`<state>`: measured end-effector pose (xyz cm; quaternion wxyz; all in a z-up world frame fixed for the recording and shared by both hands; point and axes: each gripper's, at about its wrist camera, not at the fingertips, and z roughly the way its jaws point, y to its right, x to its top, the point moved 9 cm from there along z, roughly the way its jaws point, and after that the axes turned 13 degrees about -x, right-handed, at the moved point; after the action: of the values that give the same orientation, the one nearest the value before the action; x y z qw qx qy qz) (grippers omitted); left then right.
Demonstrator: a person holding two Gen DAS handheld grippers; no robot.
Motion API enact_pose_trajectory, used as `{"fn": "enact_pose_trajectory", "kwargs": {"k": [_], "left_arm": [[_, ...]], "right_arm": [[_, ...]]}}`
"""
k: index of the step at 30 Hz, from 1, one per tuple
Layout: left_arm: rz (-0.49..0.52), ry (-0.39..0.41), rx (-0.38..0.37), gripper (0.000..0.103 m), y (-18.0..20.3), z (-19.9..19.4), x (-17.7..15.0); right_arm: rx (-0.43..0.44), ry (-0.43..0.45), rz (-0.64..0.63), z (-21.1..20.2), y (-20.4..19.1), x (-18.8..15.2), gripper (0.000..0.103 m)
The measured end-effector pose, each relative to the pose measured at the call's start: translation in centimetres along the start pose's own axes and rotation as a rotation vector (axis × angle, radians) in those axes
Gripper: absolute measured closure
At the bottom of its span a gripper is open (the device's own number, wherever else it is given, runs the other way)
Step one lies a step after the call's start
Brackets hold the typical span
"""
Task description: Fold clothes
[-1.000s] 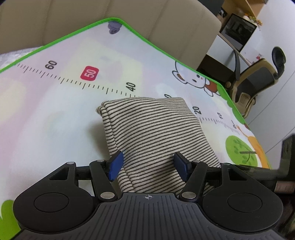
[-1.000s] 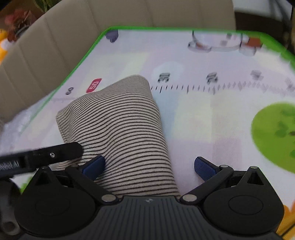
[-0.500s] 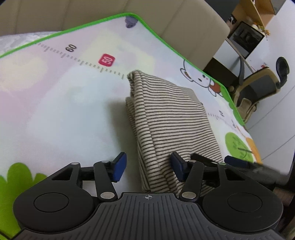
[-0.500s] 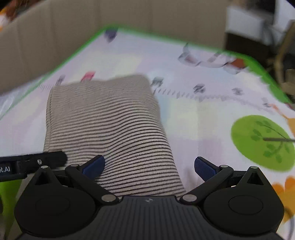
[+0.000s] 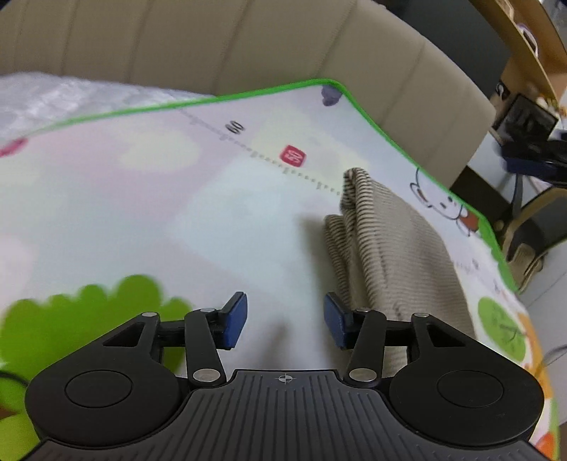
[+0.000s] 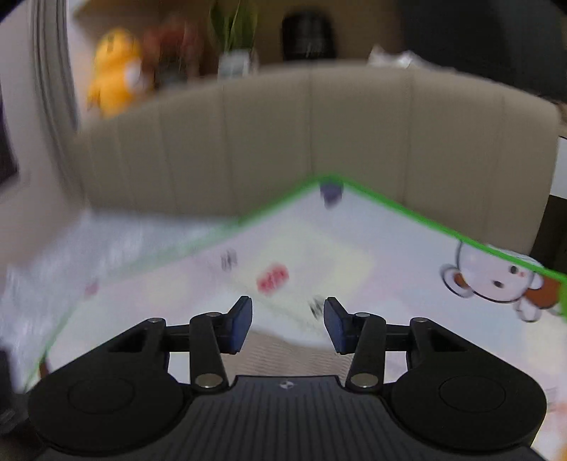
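Now the striped garment (image 5: pixel 400 248) lies folded in a compact stack on the play mat (image 5: pixel 141 212), beside the left claw (image 5: pixel 285 319), whose jaws stand apart on nothing. Right claw (image 6: pixel 287 324) is closing, empty, above it. Folding looks finished; next comes another garment, or setting this stack aside.

Beige padded sofa back (image 5: pixel 248 46) curves around behind the kiddie play mat (image 5: pixel 141 212), the one with the green border and a ruler print. Off to the side there's an office chair (image 5: pixel 531 227) and a wooden shelf (image 5: pixel 524 32). Yellow plush toy (image 6: pixel 113 71) and a potted plant (image 6: pixel 234 42) sit behind the sofa, pretty blurry.
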<state>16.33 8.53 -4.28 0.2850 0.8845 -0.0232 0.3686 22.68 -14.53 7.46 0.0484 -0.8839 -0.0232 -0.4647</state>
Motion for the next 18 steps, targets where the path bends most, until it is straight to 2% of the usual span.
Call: {"fn": "enact_pose_trajectory", "kwargs": {"k": [2, 3, 4, 6, 9, 11, 13, 16, 18], "left_arm": [[-0.017, 0.018, 0.039, 0.047, -0.7, -1.8, -0.4], [-0.051, 0.035, 0.049, 0.047, -1.2, -2.6, -0.3], [-0.071, 0.060, 0.047, 0.047, -1.3, -3.2, 0.0], [-0.080, 0.102, 0.042, 0.046, -1.2, -4.2, 0.6], [-0.047, 0.119, 0.028, 0.044, 0.3, -4.8, 1.3], [-0.035, 0.123, -0.013, 0.039, 1.8, -5.2, 1.5], [-0.054, 0.127, -0.087, 0.037, 3.0, -5.5, 1.8], [-0.117, 0.091, -0.170, 0.040, 4.9, -3.9, 2.5], [-0.129, 0.056, -0.174, 0.046, 5.8, -1.8, 3.5]], "right_arm": [[0.050, -0.079, 0.171, 2.1, -1.0, -3.6, 0.058], [0.098, -0.157, 0.182, 2.8, -1.6, -5.3, 0.059], [0.103, -0.203, 0.142, 3.0, -1.8, -6.4, 0.059], [0.014, -0.195, 0.080, 1.7, -0.3, -7.0, 0.059], [-0.048, -0.191, 0.136, -2.2, 2.3, -6.5, 0.058], [-0.071, -0.173, 0.155, -5.8, 3.0, -6.3, 0.057], [-0.089, -0.149, 0.126, -9.3, 2.7, -6.4, 0.057], [-0.106, -0.137, 0.108, -13.8, 2.4, -6.4, 0.057], [-0.091, -0.139, 0.120, -15.3, 2.3, -6.2, 0.060]]}}
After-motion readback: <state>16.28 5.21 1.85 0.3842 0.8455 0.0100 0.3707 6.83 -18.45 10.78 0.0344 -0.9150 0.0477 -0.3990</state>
